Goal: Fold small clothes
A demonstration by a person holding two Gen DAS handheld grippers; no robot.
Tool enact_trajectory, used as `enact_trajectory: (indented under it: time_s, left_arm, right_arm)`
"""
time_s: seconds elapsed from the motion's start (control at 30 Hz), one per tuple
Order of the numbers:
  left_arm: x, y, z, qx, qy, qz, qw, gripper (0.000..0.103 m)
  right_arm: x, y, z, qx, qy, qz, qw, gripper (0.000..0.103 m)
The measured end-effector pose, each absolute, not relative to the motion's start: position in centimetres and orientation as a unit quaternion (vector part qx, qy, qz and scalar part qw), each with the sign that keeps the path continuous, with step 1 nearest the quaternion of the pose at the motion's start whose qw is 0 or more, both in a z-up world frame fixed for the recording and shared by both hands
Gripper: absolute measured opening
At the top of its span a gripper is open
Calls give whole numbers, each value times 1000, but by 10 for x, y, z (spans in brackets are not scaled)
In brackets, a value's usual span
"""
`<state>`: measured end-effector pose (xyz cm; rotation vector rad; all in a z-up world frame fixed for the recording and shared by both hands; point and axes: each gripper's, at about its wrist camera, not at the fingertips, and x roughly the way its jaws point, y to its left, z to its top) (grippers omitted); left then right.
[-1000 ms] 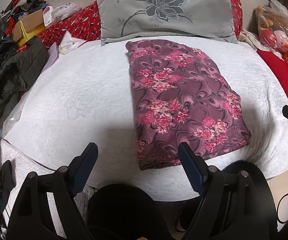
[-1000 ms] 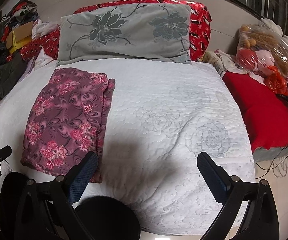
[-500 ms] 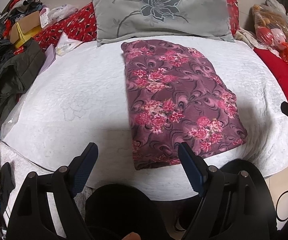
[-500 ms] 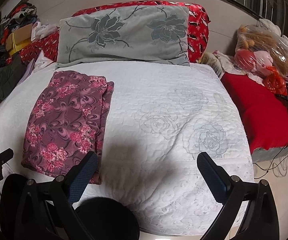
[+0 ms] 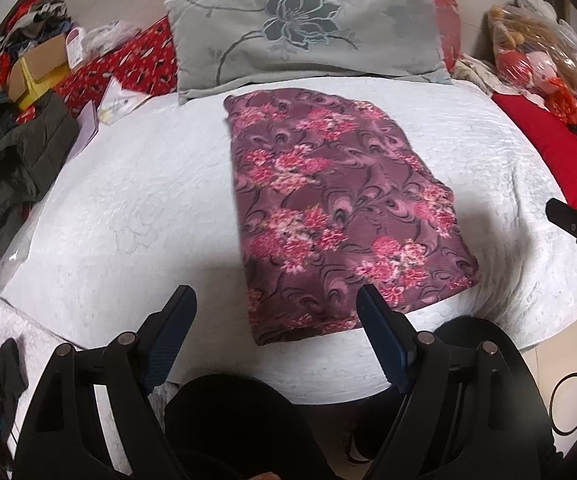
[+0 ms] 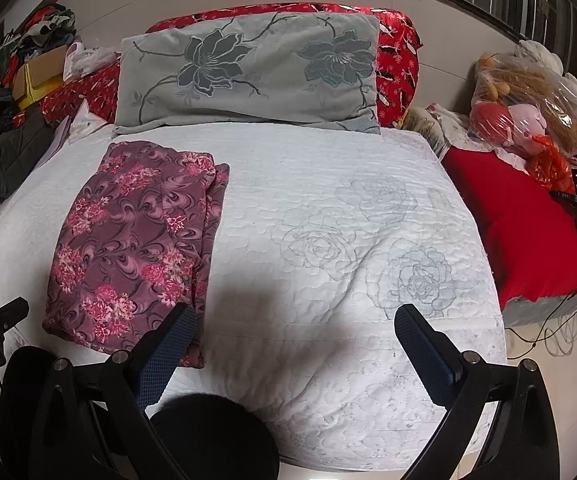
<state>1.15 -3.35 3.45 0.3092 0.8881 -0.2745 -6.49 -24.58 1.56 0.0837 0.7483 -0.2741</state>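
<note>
Clothing is the business here: a purple garment with pink flowers [image 5: 336, 208] lies folded into a long flat rectangle on the white quilted bed [image 5: 128, 208], its far end just short of the grey flowered pillow [image 5: 308, 36] and its near end close to the bed's front edge. It looks like soft, light, floppy fabric in several layers, likely to sag and slide apart if lifted by one point, so I judge the near corners, or the layered edge that shows on its right side in the right wrist view, to be the best places to pinch, one for each hand. Around it, a dark jacket [image 5: 12, 160] and papers sit along the left side of the bed, a red blanket [image 6: 528, 220] lies to the right, and a clear bag of soft toys [image 6: 528, 100] is behind that; all are well apart from the garment, so nothing blocks the reach. The left gripper [image 5: 276, 312] hangs over the near end with jaws wide apart and empty. The right gripper [image 6: 294, 332] hovers beside the garment over bare quilt, jaws likewise spread and empty.
</note>
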Motion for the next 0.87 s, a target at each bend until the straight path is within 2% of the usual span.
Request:
enact_trajectory:
  time_s: [0.87]
  left_arm:
    - [6,-51,39,141,430,-147,880,83]
  right_arm:
    - [-72,-245,12,42,371,-139,917,101]
